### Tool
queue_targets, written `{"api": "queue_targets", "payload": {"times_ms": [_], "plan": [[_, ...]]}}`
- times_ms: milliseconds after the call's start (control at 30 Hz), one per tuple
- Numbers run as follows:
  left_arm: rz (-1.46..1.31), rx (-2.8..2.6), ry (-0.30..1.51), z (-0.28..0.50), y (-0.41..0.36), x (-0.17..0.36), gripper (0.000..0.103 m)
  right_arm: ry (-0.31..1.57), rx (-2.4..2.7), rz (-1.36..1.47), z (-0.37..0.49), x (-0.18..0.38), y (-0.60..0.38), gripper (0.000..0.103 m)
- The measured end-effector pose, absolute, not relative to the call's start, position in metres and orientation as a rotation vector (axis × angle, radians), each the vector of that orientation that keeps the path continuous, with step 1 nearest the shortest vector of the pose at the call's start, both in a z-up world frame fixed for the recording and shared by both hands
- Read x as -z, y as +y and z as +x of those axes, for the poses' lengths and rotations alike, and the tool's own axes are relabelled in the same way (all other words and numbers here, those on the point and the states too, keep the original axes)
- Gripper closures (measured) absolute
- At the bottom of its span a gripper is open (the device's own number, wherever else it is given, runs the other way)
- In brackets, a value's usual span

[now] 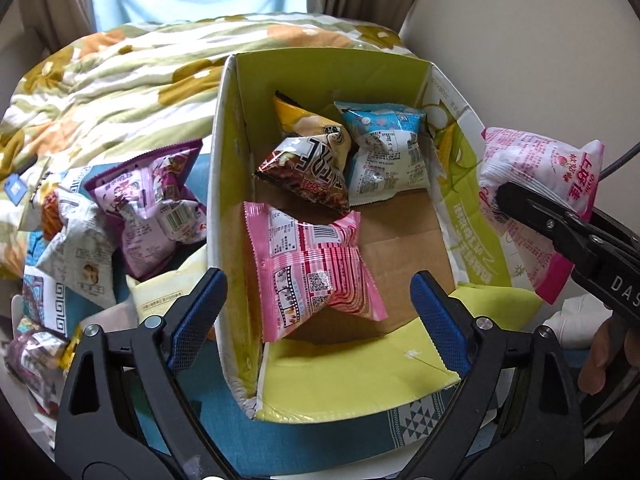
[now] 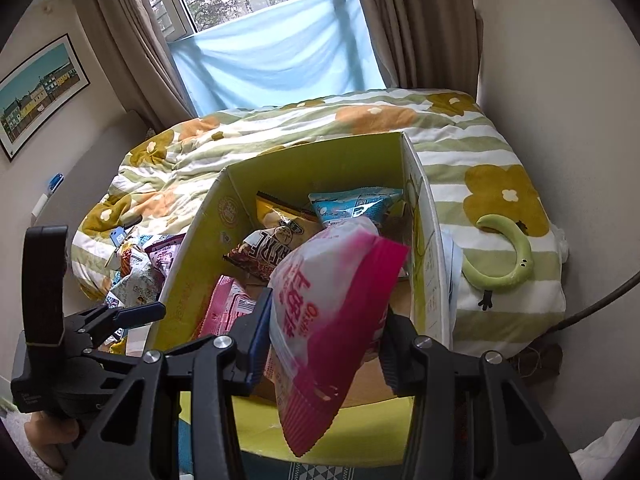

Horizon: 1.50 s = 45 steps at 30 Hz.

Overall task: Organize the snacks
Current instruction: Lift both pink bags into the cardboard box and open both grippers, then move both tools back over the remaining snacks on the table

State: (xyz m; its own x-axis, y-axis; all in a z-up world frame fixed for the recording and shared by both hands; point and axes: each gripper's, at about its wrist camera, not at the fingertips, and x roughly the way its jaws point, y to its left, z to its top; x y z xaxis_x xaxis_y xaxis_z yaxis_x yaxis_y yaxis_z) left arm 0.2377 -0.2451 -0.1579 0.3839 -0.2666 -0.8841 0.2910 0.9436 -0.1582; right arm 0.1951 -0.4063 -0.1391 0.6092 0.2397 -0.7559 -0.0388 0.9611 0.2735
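An open cardboard box (image 1: 236, 128) with a yellow-green inside holds several snack bags: a pink one (image 1: 312, 268) at the front, a dark red one (image 1: 312, 172), a yellow one (image 1: 296, 116) and a blue-white one (image 1: 384, 148). My left gripper (image 1: 316, 304) is open and empty, its fingers straddling the box's near left wall. My right gripper (image 2: 320, 340) is shut on a pink-and-white snack bag (image 2: 332, 304) and holds it above the box's (image 2: 200, 240) near right side. That bag (image 1: 540, 192) also shows at the right of the left wrist view.
Left of the box lies a pile of loose snack bags, a purple one (image 1: 152, 204) on top, on a teal patterned cloth (image 1: 304, 440). Behind is a bed with a flowered quilt (image 2: 280, 128). A green curved toy (image 2: 508, 256) lies on it to the right.
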Motion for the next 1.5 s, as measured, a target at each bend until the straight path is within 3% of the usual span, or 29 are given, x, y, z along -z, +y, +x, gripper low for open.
{"api": "queue_targets", "payload": {"times_ms": [400,467,533,600,1033,1500], "plan": [[0.096,0.295,1.033,0.223,-0.247,0.137,0.011,0.994,-0.239,0.200,0.224,0.162,-0.402,0.058],[0.097,0.288,1.035,0.221,-0.245,0.138,0.011,0.991,-0.257,0.208,0.226,0.166,-0.402,0.051],[0.094,0.284,1.039,0.218,-0.242,0.139,0.011,0.972,-0.277,0.218,0.225,0.165,-0.403,0.020],[0.089,0.281,1.039,0.214,-0.239,0.139,0.011,0.945,-0.265,0.213,0.223,0.163,-0.403,0.010],[0.054,0.306,0.992,0.190,-0.225,0.110,0.011,0.849,-0.212,0.193,0.189,0.139,-0.408,0.010],[0.017,0.289,0.892,0.166,-0.134,0.064,0.011,0.796,-0.163,0.163,0.150,0.082,-0.372,0.010]]}}
